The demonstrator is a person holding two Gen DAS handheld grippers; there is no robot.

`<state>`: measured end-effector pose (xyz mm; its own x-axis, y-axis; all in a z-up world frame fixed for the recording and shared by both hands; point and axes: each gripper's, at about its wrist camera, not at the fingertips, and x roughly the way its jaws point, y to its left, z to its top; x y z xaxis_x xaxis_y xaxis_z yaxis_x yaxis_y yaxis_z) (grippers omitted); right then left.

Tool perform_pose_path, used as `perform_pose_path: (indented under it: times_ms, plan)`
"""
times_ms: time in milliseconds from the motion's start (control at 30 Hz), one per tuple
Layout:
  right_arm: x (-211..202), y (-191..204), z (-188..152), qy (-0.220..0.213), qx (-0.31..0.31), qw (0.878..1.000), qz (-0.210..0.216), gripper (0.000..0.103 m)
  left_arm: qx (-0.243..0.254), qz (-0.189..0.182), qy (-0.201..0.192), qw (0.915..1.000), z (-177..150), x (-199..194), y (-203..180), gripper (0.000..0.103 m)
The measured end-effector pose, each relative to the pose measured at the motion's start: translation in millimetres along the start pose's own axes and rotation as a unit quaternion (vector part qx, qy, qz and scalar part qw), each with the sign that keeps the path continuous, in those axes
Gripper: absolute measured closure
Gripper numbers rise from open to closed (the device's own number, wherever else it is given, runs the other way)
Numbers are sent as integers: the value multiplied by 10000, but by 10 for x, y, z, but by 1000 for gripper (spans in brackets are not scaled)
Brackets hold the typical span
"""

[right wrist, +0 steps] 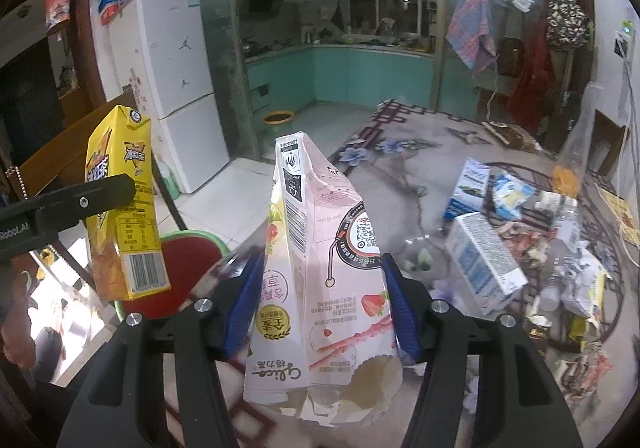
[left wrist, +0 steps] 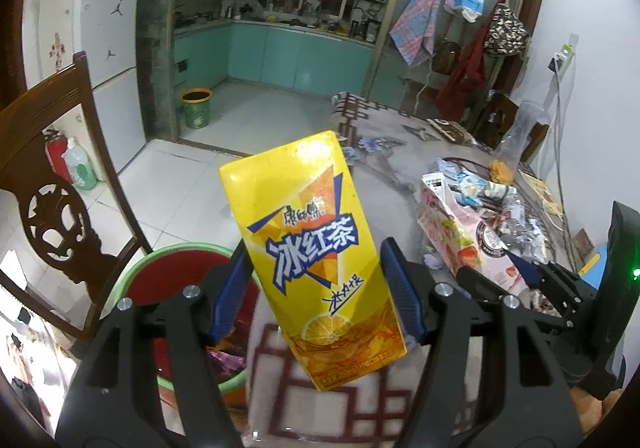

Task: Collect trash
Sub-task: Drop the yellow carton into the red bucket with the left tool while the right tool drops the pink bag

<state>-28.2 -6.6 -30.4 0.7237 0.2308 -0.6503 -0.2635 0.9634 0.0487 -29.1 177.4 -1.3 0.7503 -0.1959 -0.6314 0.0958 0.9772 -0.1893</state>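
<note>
My left gripper [left wrist: 316, 288] is shut on a yellow iced-tea carton [left wrist: 308, 248] and holds it upright above the table edge, right of a green-rimmed red bin [left wrist: 176, 276]. The carton also shows in the right wrist view [right wrist: 124, 208], at the left. My right gripper [right wrist: 320, 296] is shut on a torn pink strawberry snack box [right wrist: 324, 280], held upright. That box and the right gripper [left wrist: 516, 280] appear at the right of the left wrist view. The bin [right wrist: 188, 260] sits low, between the two held items.
A pile of trash [right wrist: 540, 248] with boxes, wrappers and a plastic bag lies on the patterned tablecloth [right wrist: 400, 168] at the right. A wooden chair [left wrist: 52, 176] stands left of the bin. A white fridge [right wrist: 180, 88] and a small floor bin [left wrist: 196, 108] are beyond.
</note>
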Motion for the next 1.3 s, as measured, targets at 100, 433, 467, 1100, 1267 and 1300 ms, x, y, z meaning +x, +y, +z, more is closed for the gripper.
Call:
perform_pose_path:
  times_ms: [100, 433, 467, 1100, 1267, 1300]
  plan:
    - [73, 64, 40, 45, 60, 9997, 215, 46, -7, 287, 88, 9996, -30, 55, 146, 40]
    - [498, 415, 230, 587, 729, 9849, 1456, 46, -685, 1003, 412, 9917, -156, 156, 890, 40]
    - [537, 447, 242, 639, 786, 9827, 1553, 46, -699, 1077, 420, 9908, -159, 155, 930, 41]
    - [761, 726, 386, 816, 1157, 9619, 2339, 29, -892, 1521, 631, 9823, -205, 254, 1125, 32]
    - [452, 338, 270, 543, 1222, 9731, 1875, 27, -908, 1409, 628, 9838, -196, 263, 1055, 26]
    - [385, 251, 222, 530, 1191, 9760, 1746, 26, -941, 1359, 616, 9843, -187, 267, 1046, 25]
